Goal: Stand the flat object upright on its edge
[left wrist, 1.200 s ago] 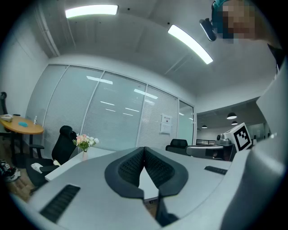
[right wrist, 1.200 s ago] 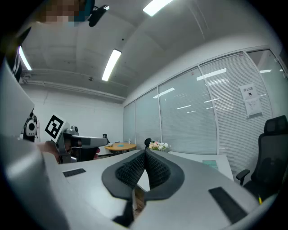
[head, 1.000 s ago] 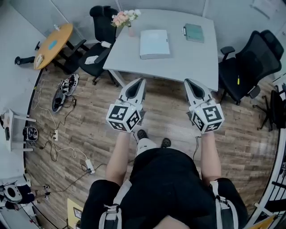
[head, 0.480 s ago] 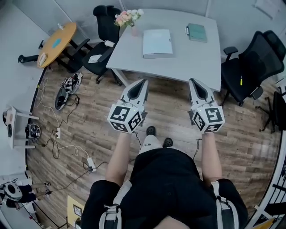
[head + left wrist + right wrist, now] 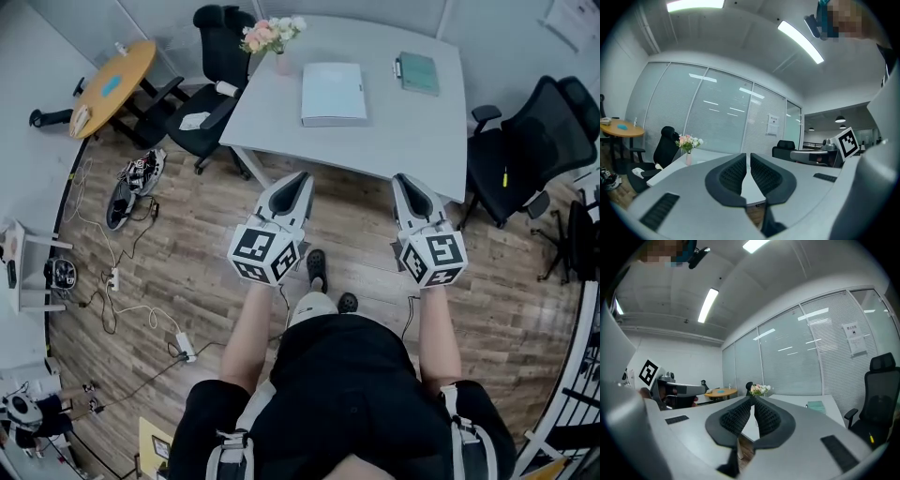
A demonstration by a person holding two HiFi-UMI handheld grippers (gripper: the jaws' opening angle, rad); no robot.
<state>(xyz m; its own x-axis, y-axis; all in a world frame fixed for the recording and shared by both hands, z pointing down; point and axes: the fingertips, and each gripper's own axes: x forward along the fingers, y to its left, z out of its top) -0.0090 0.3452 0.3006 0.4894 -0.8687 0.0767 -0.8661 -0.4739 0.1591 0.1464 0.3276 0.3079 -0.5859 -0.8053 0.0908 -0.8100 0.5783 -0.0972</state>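
Observation:
A pale blue-white flat book (image 5: 333,93) lies flat on the grey table (image 5: 412,141), near its middle. A smaller green notebook (image 5: 418,73) lies flat toward the table's far right. My left gripper (image 5: 300,178) and right gripper (image 5: 404,180) are held side by side over the wooden floor, short of the table's near edge, both shut and empty. In the left gripper view the jaws (image 5: 748,157) meet with nothing between them. In the right gripper view the jaws (image 5: 753,400) also meet at their tips, and the green notebook (image 5: 817,407) shows past them.
A vase of flowers (image 5: 273,37) stands at the table's far left corner. Black office chairs stand at the left (image 5: 211,66) and right (image 5: 539,136) of the table. A round orange table (image 5: 111,86), shoes (image 5: 131,187) and cables (image 5: 122,291) lie on the floor to the left.
The table and room have slid slightly in the head view as the person steps toward the table. Both grippers keep their pose and stay shut.

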